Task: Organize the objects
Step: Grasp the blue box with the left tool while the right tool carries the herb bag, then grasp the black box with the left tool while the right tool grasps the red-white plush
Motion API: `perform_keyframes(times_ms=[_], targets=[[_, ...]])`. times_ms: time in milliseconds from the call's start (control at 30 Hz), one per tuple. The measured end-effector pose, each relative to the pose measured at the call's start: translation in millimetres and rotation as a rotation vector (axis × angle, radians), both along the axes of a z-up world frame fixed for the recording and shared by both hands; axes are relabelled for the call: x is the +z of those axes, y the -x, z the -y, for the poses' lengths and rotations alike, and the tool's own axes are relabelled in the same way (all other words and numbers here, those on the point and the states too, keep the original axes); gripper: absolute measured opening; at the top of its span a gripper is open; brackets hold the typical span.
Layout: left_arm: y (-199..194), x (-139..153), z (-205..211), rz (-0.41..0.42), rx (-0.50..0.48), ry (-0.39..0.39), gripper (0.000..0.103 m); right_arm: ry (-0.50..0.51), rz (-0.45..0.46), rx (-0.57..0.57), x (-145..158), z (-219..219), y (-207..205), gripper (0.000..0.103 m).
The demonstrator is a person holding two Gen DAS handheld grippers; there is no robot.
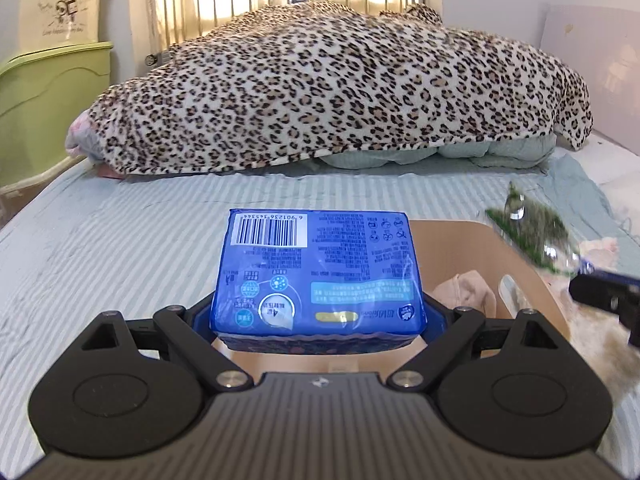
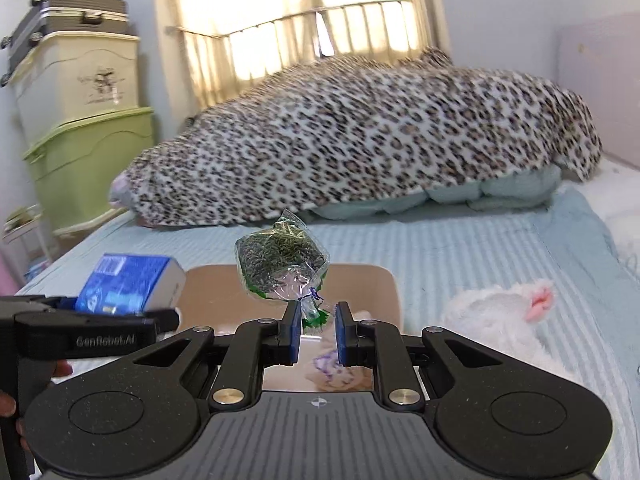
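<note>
My left gripper [image 1: 318,320] is shut on a blue tissue pack [image 1: 318,276], held over the left part of a tan box [image 1: 532,280]; the pack also shows in the right wrist view [image 2: 128,284]. My right gripper [image 2: 317,320] is shut on the tied neck of a clear bag of dark green bits [image 2: 282,264], held above the same box [image 2: 388,280]. The bag appears blurred at the right of the left wrist view [image 1: 532,236]. Cloth items lie inside the box [image 1: 466,288].
The box sits on a bed with a striped pale blue sheet [image 1: 120,248]. A leopard-print blanket [image 1: 340,88] covers bedding at the back. A white plush toy [image 2: 504,304] lies right of the box. Storage bins [image 2: 84,128] stand at the left.
</note>
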State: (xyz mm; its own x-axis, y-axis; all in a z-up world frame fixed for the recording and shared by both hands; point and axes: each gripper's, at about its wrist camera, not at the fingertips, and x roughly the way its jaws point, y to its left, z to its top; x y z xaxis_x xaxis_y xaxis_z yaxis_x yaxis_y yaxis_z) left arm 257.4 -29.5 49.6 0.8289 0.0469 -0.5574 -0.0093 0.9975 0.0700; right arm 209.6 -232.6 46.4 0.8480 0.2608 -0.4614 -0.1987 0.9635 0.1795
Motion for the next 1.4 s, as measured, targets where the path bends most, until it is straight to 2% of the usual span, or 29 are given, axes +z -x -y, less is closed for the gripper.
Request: perform_keyframes(times_ms=[200,333,500,567,633,700,800,900,1000,1233,1400], targets=[[-40,-33,20,-0.089,-0.002,-0.048,0.093,0.020,-0.061,-0.050,-29,4,-28,0.016],[-48,-53,20,-0.156,0.006,-0.042,0.094,0.021,-0.111,-0.064,-45,5,-42,0.016],[-41,-50,17,-0.131,0.043,-0.046,0.096,0.028,-0.164,-0.057,-57,2,-47,0.016],[-38,-46,18,-0.121,0.049,-0.059,0.101,0.036,-0.160,-0.053,-57,0,-42,0.026],[-35,-41,18,-0.111,0.037,-0.065,0.101,0.039,-0.146,-0.064,-55,-1,-39,0.050],[-30,-36,18,-0.100,0.028,-0.070,0.101,0.027,-0.134,-0.061,-53,0,-37,0.055],[-23,-31,20,-0.095,0.010,-0.086,0.101,0.030,-0.133,-0.066,-49,-2,-32,0.073],[-15,-29,21,-0.092,-0.009,-0.088,0.101,0.037,-0.123,-0.058,-45,-4,-25,0.080],[-4,-28,19,-0.080,-0.015,-0.083,0.101,0.035,-0.122,-0.057,-43,-5,-16,0.093],[23,-29,1,-0.096,-0.022,-0.069,0.101,0.005,-0.131,-0.057,-39,-7,5,0.098],[44,-37,-22,-0.116,-0.020,-0.049,0.101,0.023,-0.125,-0.045,-43,-15,18,0.100]])
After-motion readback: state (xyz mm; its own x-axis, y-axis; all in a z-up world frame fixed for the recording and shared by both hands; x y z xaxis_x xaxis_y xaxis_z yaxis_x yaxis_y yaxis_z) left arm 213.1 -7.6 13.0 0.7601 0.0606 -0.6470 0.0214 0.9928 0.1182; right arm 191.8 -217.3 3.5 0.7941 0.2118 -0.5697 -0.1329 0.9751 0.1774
